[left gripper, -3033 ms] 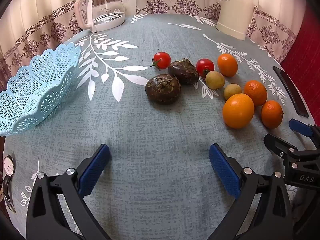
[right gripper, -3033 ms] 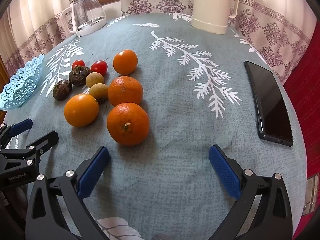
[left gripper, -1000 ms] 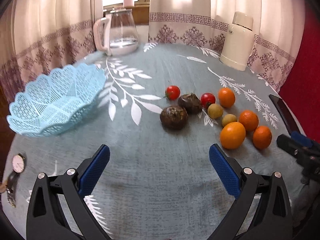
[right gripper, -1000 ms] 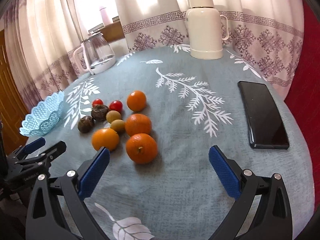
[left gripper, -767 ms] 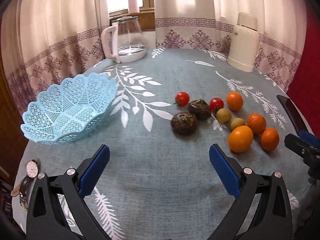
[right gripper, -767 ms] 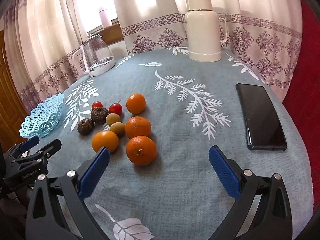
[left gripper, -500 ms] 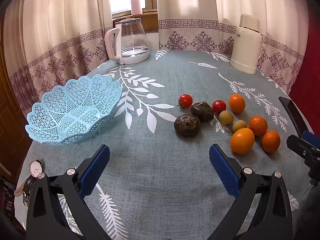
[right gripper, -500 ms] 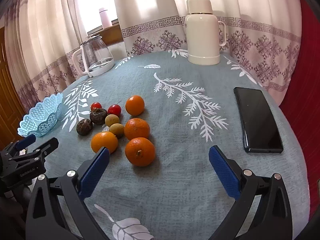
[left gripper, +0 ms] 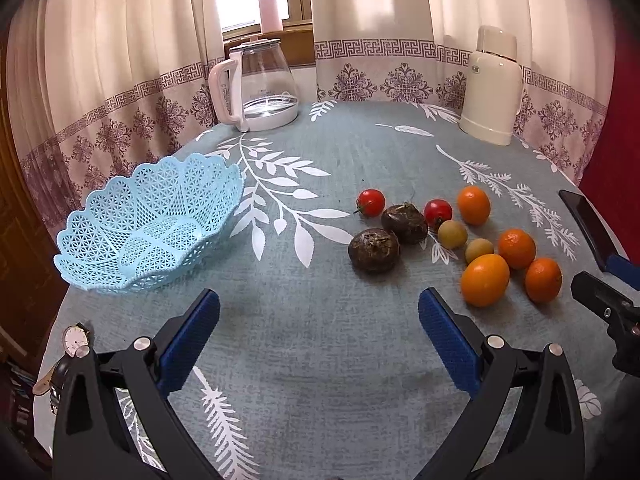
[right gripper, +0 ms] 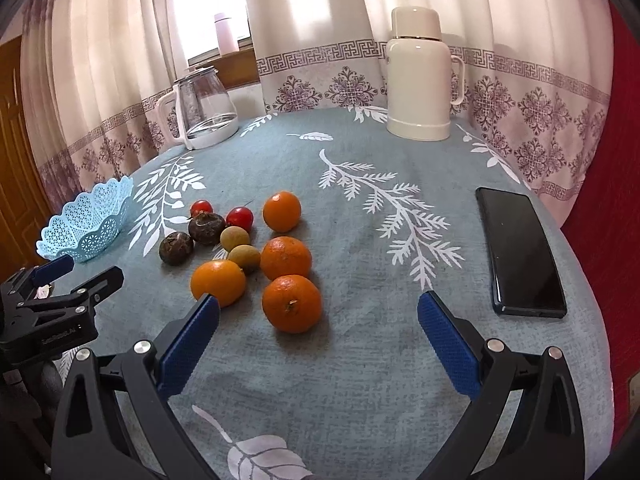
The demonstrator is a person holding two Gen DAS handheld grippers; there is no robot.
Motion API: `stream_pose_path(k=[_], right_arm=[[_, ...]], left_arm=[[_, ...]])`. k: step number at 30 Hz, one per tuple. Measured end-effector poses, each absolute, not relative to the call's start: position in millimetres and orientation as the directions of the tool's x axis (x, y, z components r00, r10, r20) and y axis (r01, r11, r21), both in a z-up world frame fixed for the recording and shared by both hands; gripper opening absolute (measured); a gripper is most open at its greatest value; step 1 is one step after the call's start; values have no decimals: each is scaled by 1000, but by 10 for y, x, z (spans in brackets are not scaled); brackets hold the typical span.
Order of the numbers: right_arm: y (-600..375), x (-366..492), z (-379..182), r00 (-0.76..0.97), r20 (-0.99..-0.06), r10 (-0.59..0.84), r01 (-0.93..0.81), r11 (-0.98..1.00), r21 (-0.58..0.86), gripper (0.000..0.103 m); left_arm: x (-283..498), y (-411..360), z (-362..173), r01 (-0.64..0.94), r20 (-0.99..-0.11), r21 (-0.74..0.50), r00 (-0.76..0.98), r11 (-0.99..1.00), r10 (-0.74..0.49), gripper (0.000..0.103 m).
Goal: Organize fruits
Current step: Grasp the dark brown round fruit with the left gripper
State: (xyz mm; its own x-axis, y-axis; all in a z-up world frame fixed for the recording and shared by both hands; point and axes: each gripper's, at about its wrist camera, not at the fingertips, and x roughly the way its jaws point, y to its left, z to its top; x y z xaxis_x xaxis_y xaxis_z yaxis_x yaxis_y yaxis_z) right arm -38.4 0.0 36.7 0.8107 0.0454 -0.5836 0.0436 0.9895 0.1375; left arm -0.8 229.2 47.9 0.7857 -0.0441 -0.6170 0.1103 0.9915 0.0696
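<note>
Phone (left gripper: 588, 224) and wristwatch (left gripper: 68, 350) partly cut off at edges

White print on black plastic body of left gripper (right gripper: 76, 270), seen at left edge of right wrist view: too blurry to read. Small dark mark on front of cream plastic flask (left gripper: 491, 87), near top: too small to read. Round white face of wristwatch (left gripper: 75, 336) at counter edge: no numbers can be made out. Black flat phone (right gripper: 520, 254): screen dark, no words. No other words, brands or numbers can be read.
</note>
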Motion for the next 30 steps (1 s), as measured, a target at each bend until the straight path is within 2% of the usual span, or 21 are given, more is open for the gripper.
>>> stream_pose_path(k=[13,19,22,25,27,30], right_arm=[[-64,-342,310,784,-618,53,61,985,162,98],[-77,-321,296,779,-624,60,60,984,170,98],[-92,-306,284,775,-628,71,57,982,181,98],[-79,-287,268,765,-638,88,39,982,183,96],[-59,-275,253,759,-644,99,26,983,182,94],[-48,-261,244,752,-649,110,14,983,183,91]], left_arm=[[126,2347,413,113,-643,52,764,992,-53,100],[411,2371,363,143,-688,8,719,990,-98,100],[533,2266,345,211,-703,-4,695,978,-153,99],[659,2171,303,268,-729,-39,651,963,-211,88],[747,2132,258,289,-745,-64,623,955,-238,76],[870,2117,185,295,-765,-101,587,950,-263,68]])
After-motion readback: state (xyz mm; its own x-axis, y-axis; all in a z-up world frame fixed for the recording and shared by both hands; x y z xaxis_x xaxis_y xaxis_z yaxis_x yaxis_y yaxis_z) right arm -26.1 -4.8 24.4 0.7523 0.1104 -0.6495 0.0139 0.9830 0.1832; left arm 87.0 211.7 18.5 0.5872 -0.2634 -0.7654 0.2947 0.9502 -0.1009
